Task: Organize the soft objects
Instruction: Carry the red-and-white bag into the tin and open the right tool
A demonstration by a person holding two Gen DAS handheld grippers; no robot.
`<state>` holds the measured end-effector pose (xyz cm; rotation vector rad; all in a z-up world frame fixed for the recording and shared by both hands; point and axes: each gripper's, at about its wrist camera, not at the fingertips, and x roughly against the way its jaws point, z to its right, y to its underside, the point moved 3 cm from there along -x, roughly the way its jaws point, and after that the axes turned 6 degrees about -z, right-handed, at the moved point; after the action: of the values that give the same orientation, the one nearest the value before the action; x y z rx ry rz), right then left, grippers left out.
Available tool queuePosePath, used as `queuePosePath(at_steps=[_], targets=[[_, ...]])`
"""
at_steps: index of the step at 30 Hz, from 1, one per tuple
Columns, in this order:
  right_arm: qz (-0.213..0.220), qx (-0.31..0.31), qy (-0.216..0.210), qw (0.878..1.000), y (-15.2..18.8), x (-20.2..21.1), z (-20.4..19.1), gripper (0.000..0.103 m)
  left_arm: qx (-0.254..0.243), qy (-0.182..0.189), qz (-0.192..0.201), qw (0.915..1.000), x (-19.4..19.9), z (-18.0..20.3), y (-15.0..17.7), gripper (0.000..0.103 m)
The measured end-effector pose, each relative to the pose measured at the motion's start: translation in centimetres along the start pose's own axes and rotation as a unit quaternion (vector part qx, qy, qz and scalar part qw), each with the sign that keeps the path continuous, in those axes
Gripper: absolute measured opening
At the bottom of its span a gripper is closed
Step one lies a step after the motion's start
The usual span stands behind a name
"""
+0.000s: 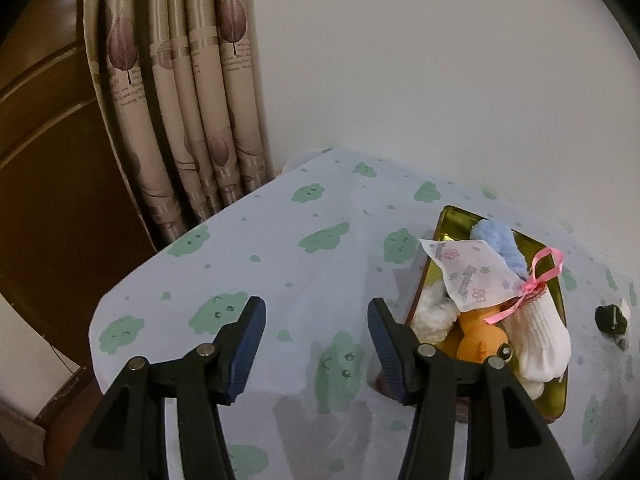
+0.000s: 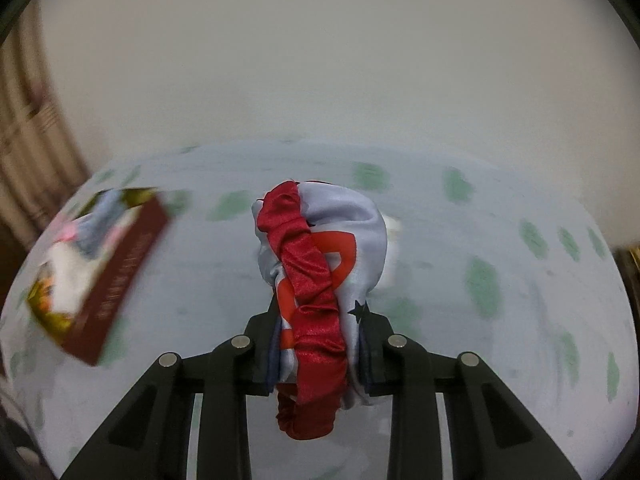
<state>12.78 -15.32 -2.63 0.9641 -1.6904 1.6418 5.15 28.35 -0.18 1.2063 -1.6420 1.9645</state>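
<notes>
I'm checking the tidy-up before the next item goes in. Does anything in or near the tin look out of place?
One thing: a small black-and-white object lies alone on the tablecloth, outside the tin. The printed sachet also pokes over the tin's rim.

Left tongs angled downward, jaws spread wide apart with nothing between the blue pads, right tongs angled downward, jaws clamped tight on a red and pale satin scrunchie

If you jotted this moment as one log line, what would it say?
left hand-held gripper: open, empty | right hand-held gripper: shut on red-and-grey scrunchie | tin box: holds soft items
</notes>
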Motion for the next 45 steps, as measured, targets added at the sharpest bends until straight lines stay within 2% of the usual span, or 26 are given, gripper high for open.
queuePosePath(at_steps=[3, 9, 15, 20, 26, 33, 36, 39, 42, 45], targets=[[-0.008, 0.045, -0.041, 0.998, -0.9, -0.3, -5.5, 0.027, 0.008, 0.003, -0.005, 1.0000, -0.2, -0.2, 0.0, 0.054], [-0.016, 0.107, -0.085, 0.990, -2.6, -1.9, -14.0, 0.027, 0.006, 0.000, -0.004, 1.0000, -0.3, -0.3, 0.0, 0.054], [-0.029, 0.127, -0.102, 0.986, -4.5, -4.2, -19.2, 0.028, 0.024, 0.002, -0.010, 0.9997, -0.7, -1.1, -0.1, 0.054], [-0.043, 0.127, -0.090, 0.987, -6.2, -7.1, -21.7, 0.029, 0.039, 0.002, -0.019, 0.9990, -1.1, -1.8, -0.1, 0.054], [-0.063, 0.117, -0.068, 0.989, -7.2, -10.6, -23.2, 0.030, 0.035, -0.005, -0.017, 0.9992, -1.2, -1.7, -0.2, 0.054], [-0.068, 0.122, -0.064, 0.988, -7.3, -11.3, -23.5, 0.037, 0.033, -0.004, -0.019, 0.9993, -1.2, -1.5, -0.2, 0.054], [-0.069, 0.123, -0.067, 0.988, -7.5, -11.1, -23.5, 0.044, 0.031, -0.005, -0.020, 0.9993, -1.2, -1.4, -0.1, 0.054], [-0.063, 0.125, -0.069, 0.988, -7.3, -10.5, -23.6, 0.059, 0.034, -0.005, -0.018, 0.9993, -1.2, -1.4, -0.1, 0.054], [-0.056, 0.137, -0.068, 0.987, -7.1, -9.8, -23.8, 0.068, 0.034, -0.005, -0.021, 0.9992, -1.2, -1.4, -0.1, 0.054], [-0.053, 0.142, -0.070, 0.986, -6.9, -9.3, -23.8, 0.068, 0.034, -0.004, -0.025, 0.9991, -1.3, -1.3, 0.0, 0.054]])
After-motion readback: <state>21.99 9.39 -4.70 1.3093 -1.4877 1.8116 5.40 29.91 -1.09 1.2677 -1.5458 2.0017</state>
